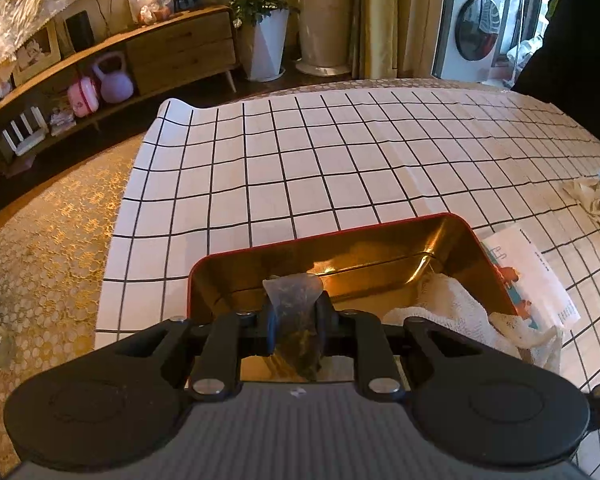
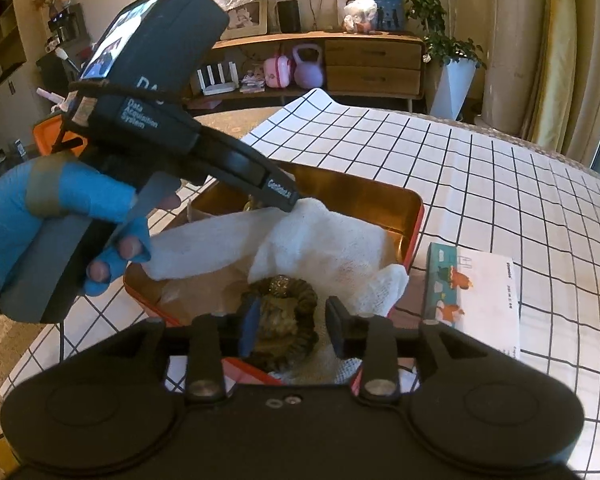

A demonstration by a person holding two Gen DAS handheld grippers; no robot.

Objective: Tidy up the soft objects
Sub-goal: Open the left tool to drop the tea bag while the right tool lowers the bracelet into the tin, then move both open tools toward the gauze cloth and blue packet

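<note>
A red tin box with a gold inside [image 1: 380, 240] [image 2: 414, 216] stands on the checked tablecloth. My left gripper [image 1: 296, 320] is shut on a small clear packet of dark stuff [image 1: 294, 308] and holds it over the box's near left part. White gauze cloth [image 1: 448, 312] [image 2: 332, 248] lies in the box. In the right wrist view the left gripper [image 2: 288, 200] reaches down into the box over the cloth. My right gripper [image 2: 294, 324] is open, its jaws on either side of a brown striped fabric ring [image 2: 284, 320] at the box's near edge.
A paper pack with fox pictures [image 2: 472, 300] [image 1: 536, 276] lies right of the box. A pale cloth bundle [image 1: 596, 196] lies at the table's far right. The checked cloth [image 1: 340, 160] covers the table; a gold patterned cover [image 1: 48, 240] lies to its left. A wooden sideboard [image 2: 372, 64] stands behind.
</note>
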